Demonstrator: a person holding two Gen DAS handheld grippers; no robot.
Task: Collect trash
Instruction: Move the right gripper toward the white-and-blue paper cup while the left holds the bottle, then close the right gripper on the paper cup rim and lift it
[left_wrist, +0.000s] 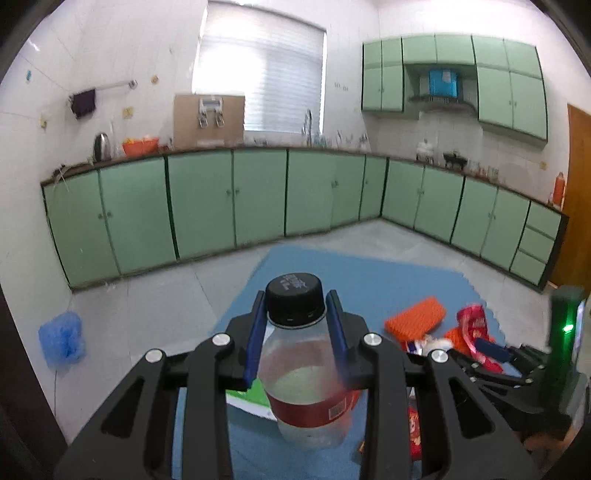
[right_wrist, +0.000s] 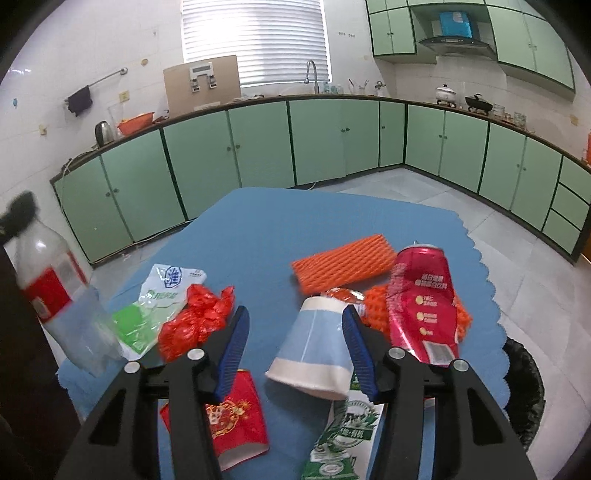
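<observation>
My left gripper (left_wrist: 296, 295) is shut on a clear plastic bottle (left_wrist: 306, 387) with a black cap and red label, held up above the blue mat (left_wrist: 351, 273). The same bottle (right_wrist: 48, 280) shows at the left edge of the right wrist view. My right gripper (right_wrist: 295, 314) stands open low over the mat, straddling a toppled blue-and-white paper cup (right_wrist: 314, 350). Its right finger (right_wrist: 358, 350) lies against the cup; the left finger (right_wrist: 232, 347) is apart from it. Around the cup lie a pink can (right_wrist: 421, 295), an orange foam net (right_wrist: 343, 264) and a red wrapper (right_wrist: 195, 317).
A green-white bag (right_wrist: 155, 306), a flattened red cup (right_wrist: 232, 417) and a green carton (right_wrist: 343, 435) also lie on the mat. A black bin bag (right_wrist: 524, 387) sits off its right edge. A blue plastic bag (left_wrist: 61, 339) is on the floor. Green cabinets (right_wrist: 258, 147) line the walls.
</observation>
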